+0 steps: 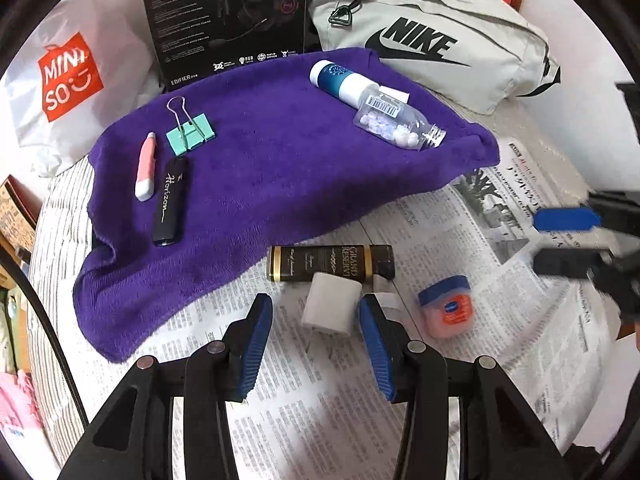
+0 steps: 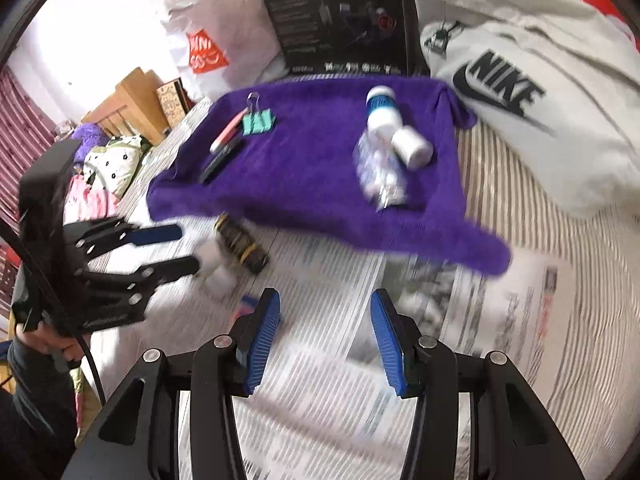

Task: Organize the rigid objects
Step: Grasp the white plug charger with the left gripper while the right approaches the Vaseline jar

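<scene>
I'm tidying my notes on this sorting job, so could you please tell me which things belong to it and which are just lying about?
Part of the job:
purple towel
binder clip
black stick
pill bottle
white charger
dark tin
small jar

Just lying about:
newspaper
grey bag
black box
shopping bag

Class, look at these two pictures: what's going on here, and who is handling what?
A person is sorting small items onto a purple towel using two hand-held grippers. The left gripper hangs open over a white charger on the newspaper, not gripping it. The right gripper is open and empty. A binder clip and pill bottle already lie on the towel.
</scene>
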`<state>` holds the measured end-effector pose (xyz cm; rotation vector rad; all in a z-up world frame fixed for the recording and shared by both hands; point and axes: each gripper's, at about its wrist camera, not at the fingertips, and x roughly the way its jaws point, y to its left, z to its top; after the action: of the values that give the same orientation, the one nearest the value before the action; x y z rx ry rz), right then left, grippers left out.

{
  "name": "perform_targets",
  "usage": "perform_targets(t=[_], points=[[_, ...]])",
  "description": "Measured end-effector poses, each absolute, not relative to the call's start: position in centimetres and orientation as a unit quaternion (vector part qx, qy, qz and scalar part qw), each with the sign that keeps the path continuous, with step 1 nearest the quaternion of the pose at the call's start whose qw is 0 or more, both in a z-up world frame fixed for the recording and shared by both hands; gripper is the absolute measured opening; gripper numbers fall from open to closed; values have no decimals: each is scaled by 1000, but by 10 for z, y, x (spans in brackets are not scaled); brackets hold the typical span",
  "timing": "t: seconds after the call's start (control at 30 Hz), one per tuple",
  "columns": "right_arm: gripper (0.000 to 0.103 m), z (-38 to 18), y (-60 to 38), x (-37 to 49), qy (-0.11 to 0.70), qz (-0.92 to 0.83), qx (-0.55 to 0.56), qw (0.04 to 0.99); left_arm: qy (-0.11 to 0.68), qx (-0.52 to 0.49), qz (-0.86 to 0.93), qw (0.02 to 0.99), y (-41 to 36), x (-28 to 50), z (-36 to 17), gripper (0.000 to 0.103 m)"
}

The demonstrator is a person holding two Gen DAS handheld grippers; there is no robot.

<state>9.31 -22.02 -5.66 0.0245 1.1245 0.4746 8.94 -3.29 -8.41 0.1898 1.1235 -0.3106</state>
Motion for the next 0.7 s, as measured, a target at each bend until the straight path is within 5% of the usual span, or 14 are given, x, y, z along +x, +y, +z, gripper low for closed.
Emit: perform_targets(t=[0.27, 0.37, 0.7], points=[[48, -70, -224, 66, 543, 225, 32, 808, 538, 127, -136, 822, -40, 96, -93, 41], [48, -73, -224, 60, 546, 225, 35, 806, 544, 119, -137, 819, -42, 97, -97, 26], [48, -84, -212, 59, 554, 230, 50, 799, 548, 96, -109, 824, -23, 88, -97, 26]])
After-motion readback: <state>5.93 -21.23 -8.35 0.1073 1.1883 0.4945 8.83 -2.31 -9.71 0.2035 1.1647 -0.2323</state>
